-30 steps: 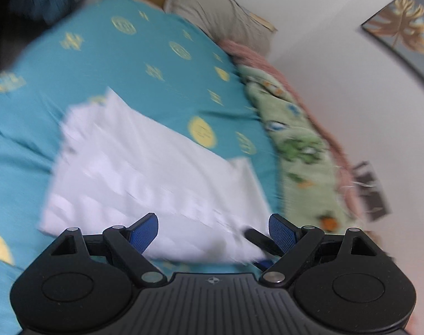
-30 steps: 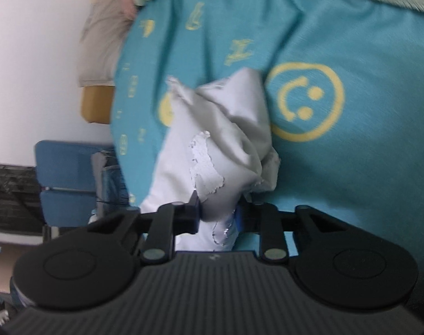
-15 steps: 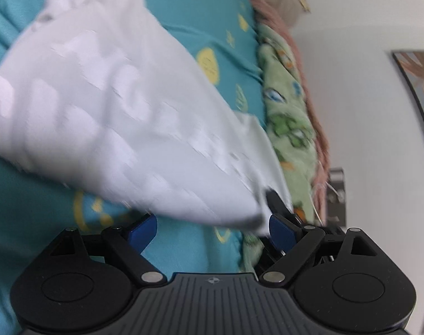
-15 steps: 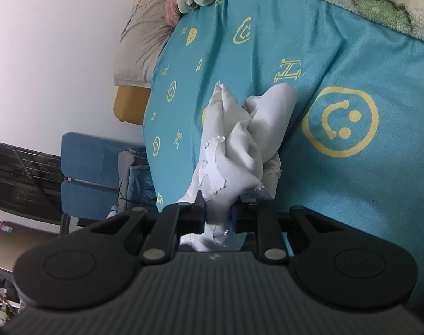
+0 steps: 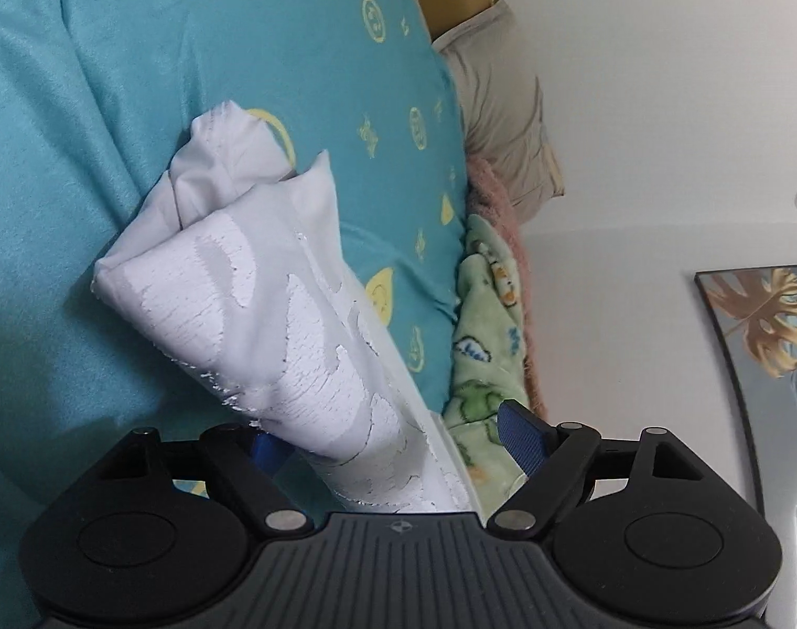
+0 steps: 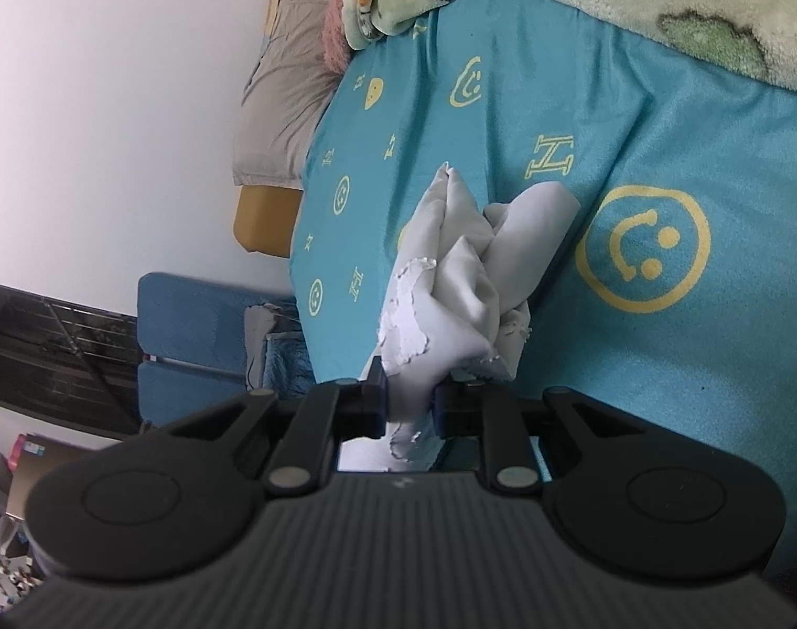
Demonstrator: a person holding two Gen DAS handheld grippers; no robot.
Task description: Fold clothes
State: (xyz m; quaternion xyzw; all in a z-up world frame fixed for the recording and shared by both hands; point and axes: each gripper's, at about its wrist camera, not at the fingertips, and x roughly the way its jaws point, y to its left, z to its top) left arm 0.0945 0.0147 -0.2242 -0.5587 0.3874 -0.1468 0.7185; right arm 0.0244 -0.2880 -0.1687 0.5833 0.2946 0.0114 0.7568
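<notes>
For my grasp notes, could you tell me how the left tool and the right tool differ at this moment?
The left tool is wide open, with the white garment passing loosely between its fingers; the right tool is shut, pinching a bunch of that garment. The left views printed fabric, the right crumpled folds. Both are black with blue pads and hang over the teal bedspread.

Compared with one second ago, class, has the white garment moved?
Yes. The white garment has lifted off the teal bedsheet, bunched, hanging from the right claw.
</notes>
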